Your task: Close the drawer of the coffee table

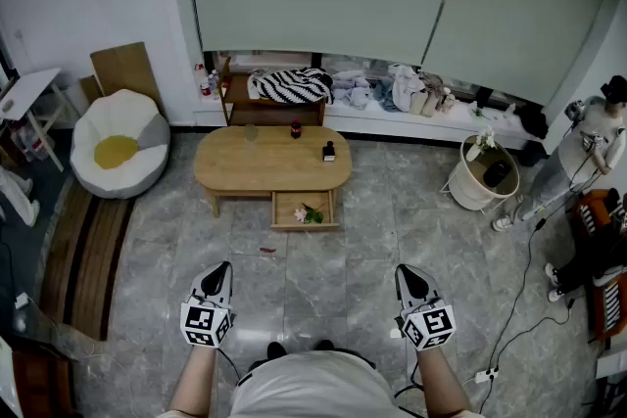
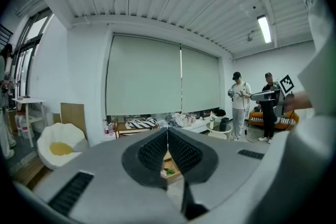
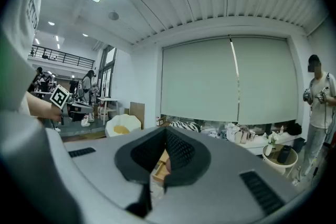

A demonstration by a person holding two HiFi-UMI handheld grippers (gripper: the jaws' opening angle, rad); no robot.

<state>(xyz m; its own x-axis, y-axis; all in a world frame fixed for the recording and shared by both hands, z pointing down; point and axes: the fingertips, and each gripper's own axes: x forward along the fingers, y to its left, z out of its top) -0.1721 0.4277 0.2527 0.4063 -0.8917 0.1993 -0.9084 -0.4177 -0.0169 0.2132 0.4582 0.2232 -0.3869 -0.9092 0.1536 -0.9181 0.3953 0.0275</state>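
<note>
Ahead, well apart from both claws: oval light-wood coffee table [image 1: 265, 162], its shallow wooden drawer [image 1: 305, 209] pulled out toward the person, roughly midway between left gripper [image 1: 219, 274] and right gripper [image 1: 411, 276], both clenched, empty.

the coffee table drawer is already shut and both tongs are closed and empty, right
Not quite: the head view shows the coffee table drawer pulled open, not shut. The left tongs and right tongs are indeed closed and empty.
</note>
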